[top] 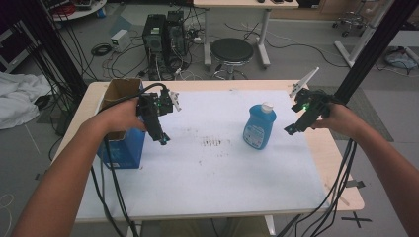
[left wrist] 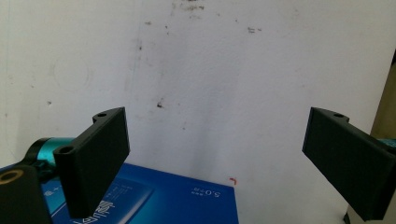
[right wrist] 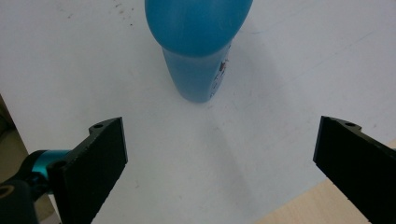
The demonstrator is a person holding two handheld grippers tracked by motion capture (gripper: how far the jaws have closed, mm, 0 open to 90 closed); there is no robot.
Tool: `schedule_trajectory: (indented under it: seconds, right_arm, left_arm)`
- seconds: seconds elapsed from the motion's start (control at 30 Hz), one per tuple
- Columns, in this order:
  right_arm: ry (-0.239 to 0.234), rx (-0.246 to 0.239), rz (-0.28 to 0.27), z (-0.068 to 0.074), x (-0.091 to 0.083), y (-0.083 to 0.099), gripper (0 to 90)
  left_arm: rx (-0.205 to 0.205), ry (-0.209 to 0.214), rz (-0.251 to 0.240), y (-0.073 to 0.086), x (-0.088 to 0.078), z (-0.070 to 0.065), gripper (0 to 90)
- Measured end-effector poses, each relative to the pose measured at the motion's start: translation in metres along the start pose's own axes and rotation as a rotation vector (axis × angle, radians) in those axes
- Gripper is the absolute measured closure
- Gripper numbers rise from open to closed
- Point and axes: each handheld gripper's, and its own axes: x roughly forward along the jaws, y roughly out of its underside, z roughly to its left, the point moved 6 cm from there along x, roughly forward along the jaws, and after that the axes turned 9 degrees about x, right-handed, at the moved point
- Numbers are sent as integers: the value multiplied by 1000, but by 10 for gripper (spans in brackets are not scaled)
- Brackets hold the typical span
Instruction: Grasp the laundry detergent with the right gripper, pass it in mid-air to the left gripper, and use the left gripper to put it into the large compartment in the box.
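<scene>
Two grippers: I hold both above the white table sheet (top: 207, 168), jaws wide apart, empty.
Right gripper (top: 291, 129): near the blue bottle (top: 259, 127), not touching it.
Bottle: upright, straight ahead of my right jaws.
Left gripper (top: 164, 140): beside the blue box (top: 121, 148).

blue bottle (top: 259, 127) upright, box (top: 121, 126) left

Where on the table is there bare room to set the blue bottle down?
The white mat lies bare between the open blue cardboard box and the blue plastic bottle, and across its whole near half. It is tighter at the left edge by the box and left gripper.
</scene>
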Motion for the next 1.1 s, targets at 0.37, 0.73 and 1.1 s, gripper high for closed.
schedule_trajectory:
  seconds: [0.37,0.73,1.1]
  right_arm:
    - [13,85,-78,1,7,4,18]
    - [0,141,-221,9,16,6,18]
    - [0,181,-305,12,24,14,18]
  left_arm:
    - [-2,-5,-5,1,0,1,74]
    - [2,-1,-1,-1,1,1,74]
    - [3,1,2,-2,2,1,74]
